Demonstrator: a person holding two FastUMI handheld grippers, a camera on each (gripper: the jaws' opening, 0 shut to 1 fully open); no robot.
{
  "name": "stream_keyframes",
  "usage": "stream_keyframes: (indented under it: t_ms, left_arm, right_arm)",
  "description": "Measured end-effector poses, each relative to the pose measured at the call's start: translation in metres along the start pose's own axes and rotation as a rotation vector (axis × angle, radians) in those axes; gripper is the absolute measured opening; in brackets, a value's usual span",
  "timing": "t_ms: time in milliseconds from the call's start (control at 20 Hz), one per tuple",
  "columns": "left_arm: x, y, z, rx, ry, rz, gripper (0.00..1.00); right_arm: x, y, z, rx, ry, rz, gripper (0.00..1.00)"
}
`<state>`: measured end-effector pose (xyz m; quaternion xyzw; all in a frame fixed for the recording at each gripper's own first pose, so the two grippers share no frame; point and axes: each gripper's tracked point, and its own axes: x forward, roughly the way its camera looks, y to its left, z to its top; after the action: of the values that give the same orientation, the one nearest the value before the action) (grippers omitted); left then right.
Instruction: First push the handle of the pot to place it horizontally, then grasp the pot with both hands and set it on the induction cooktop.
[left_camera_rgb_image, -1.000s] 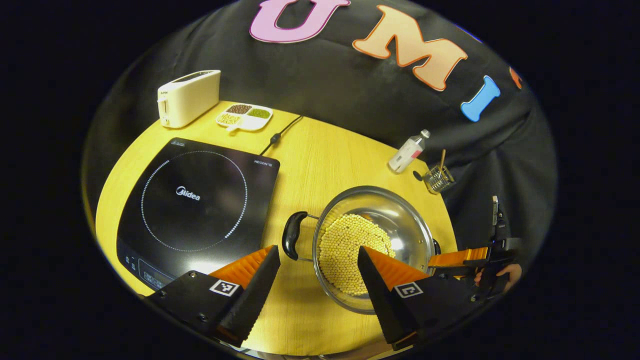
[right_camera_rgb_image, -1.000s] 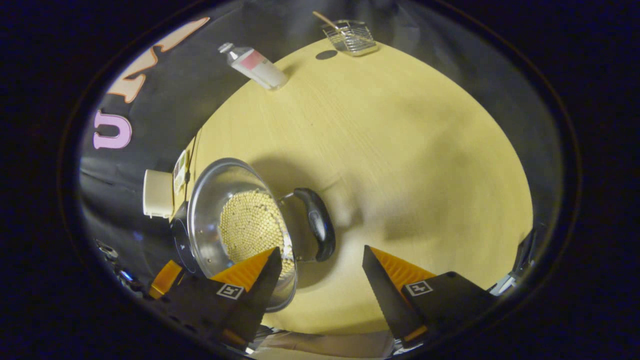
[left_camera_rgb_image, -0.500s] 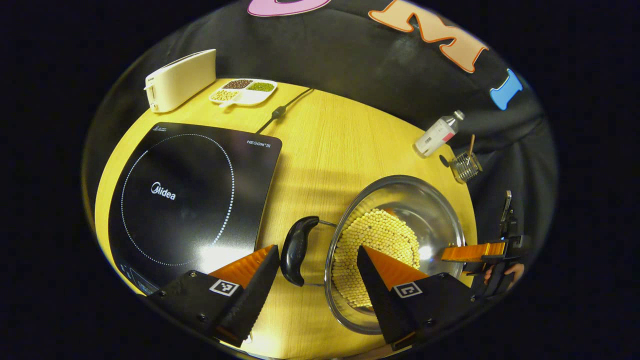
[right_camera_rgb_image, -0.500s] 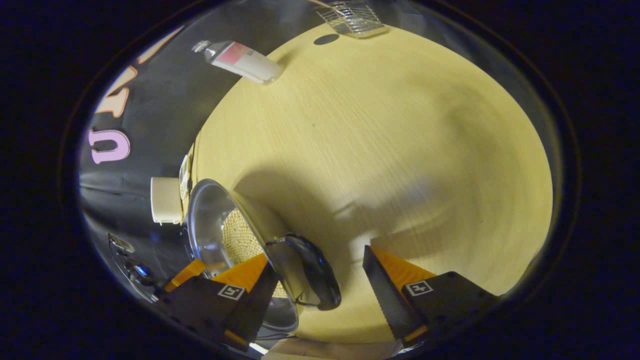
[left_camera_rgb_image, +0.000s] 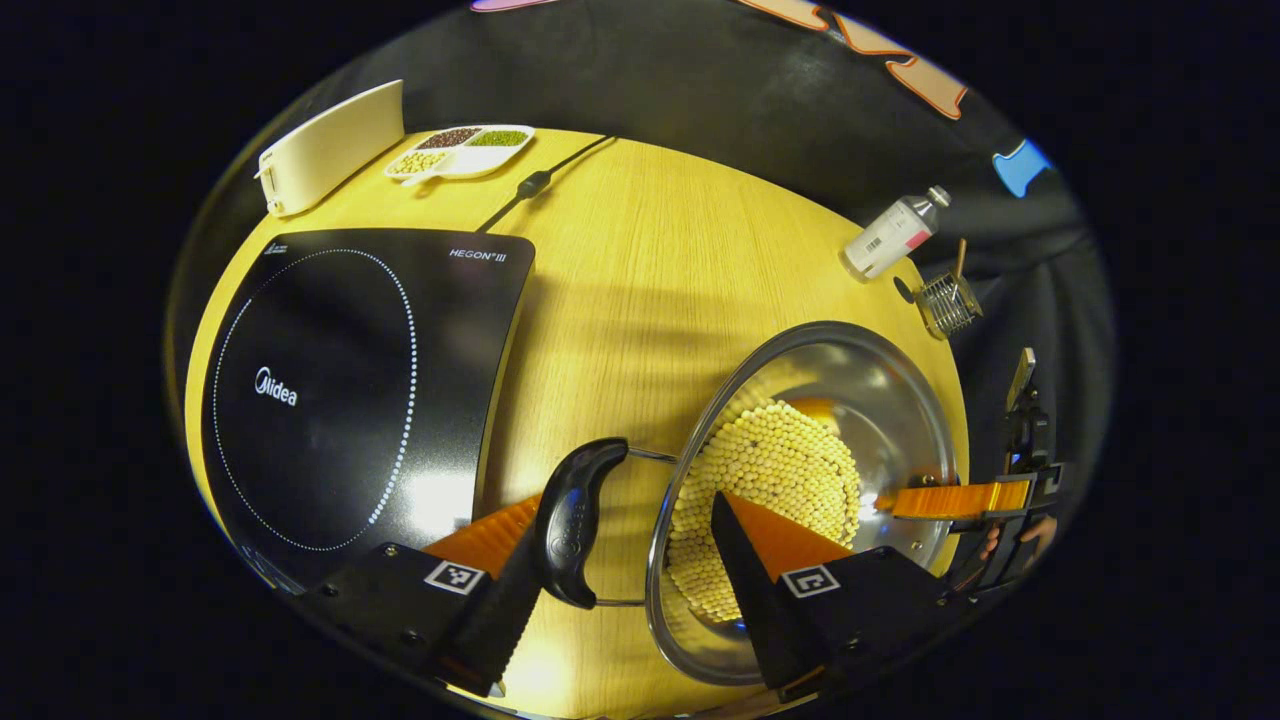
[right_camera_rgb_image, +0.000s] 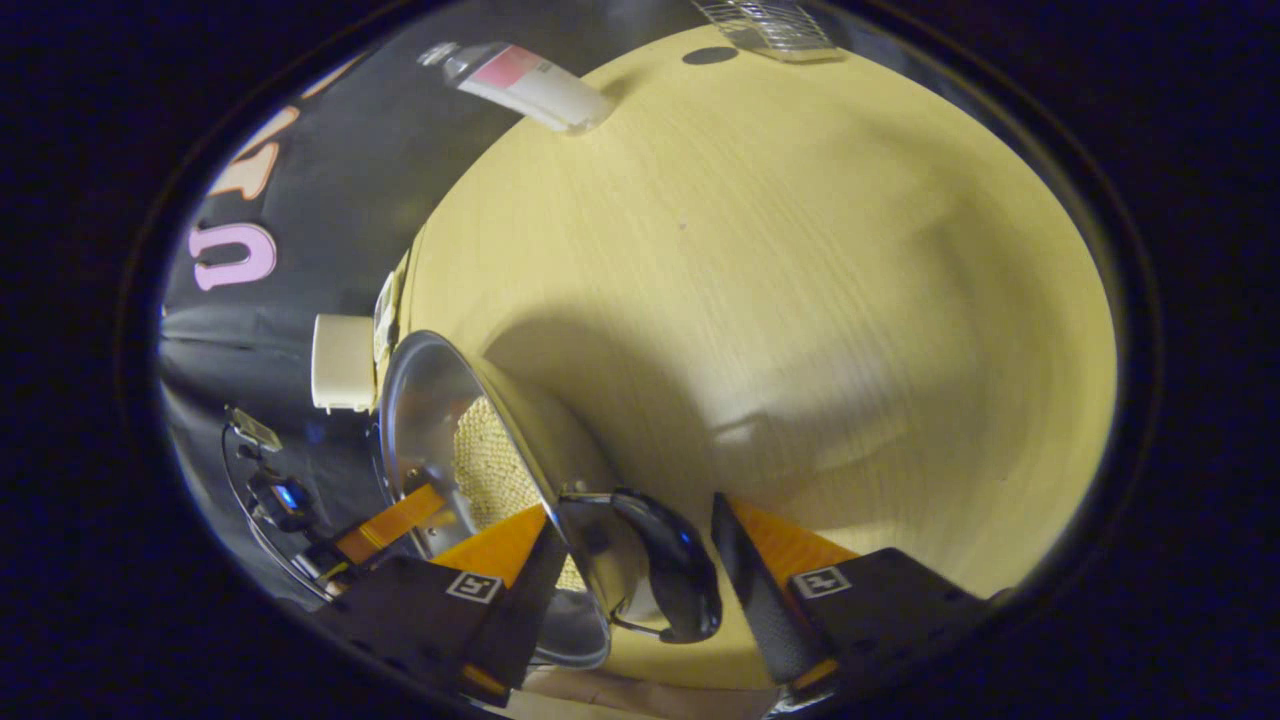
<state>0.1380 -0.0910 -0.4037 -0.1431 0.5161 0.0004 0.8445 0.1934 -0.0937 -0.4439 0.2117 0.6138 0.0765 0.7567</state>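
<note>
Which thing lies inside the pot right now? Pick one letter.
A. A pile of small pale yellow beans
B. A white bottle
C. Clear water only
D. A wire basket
A: in the left gripper view the pot holds a heap of small pale yellow beans across its steel bottom.

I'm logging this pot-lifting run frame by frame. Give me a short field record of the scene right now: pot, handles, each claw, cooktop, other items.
pot: steel pot on the wooden table, yellow beans inside
left handle: black handle between the left claw fingers, jaws open
right handle: black handle between the right claw fingers, not yet clamped
cooktop: induction cooktop, to the pot's left in the left gripper view, bare
other items: toaster, divided dish, bottle, wire basket
</note>
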Motion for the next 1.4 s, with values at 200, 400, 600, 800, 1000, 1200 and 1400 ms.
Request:
stream_keyframes:
  t_ms: [200,400,600,800,1000,1200,1400]
  left_arm:
    - [0.001,0.008,-0.001,-0.006,0.017,0.024,0.78]
    - [0.002,0.011,-0.004,-0.002,0.033,0.020,0.68]
    - [-0.004,0.007,-0.009,-0.025,0.025,0.021,0.63]
    - [-0.025,-0.003,-0.023,-0.004,0.017,0.010,0.59]
    - [-0.047,-0.004,-0.040,-0.012,0.033,0.017,0.59]
    - [-0.083,0.002,-0.050,-0.010,0.015,0.027,0.59]
    - [-0.119,0.020,-0.057,-0.027,-0.007,0.037,0.58]
  right_arm:
    - [0.001,-0.004,-0.001,-0.015,0.006,-0.009,0.61]
    - [-0.002,0.000,-0.001,-0.022,0.021,0.022,0.53]
    - [-0.008,-0.005,-0.003,-0.071,-0.014,0.007,0.50]
    - [-0.025,-0.011,-0.015,-0.085,-0.006,-0.006,0.55]
    - [-0.043,-0.011,-0.036,-0.105,-0.003,-0.019,0.55]
    - [-0.062,0.004,-0.058,-0.115,0.010,-0.005,0.55]
    - [-0.077,0.031,-0.080,-0.149,0.002,0.011,0.55]
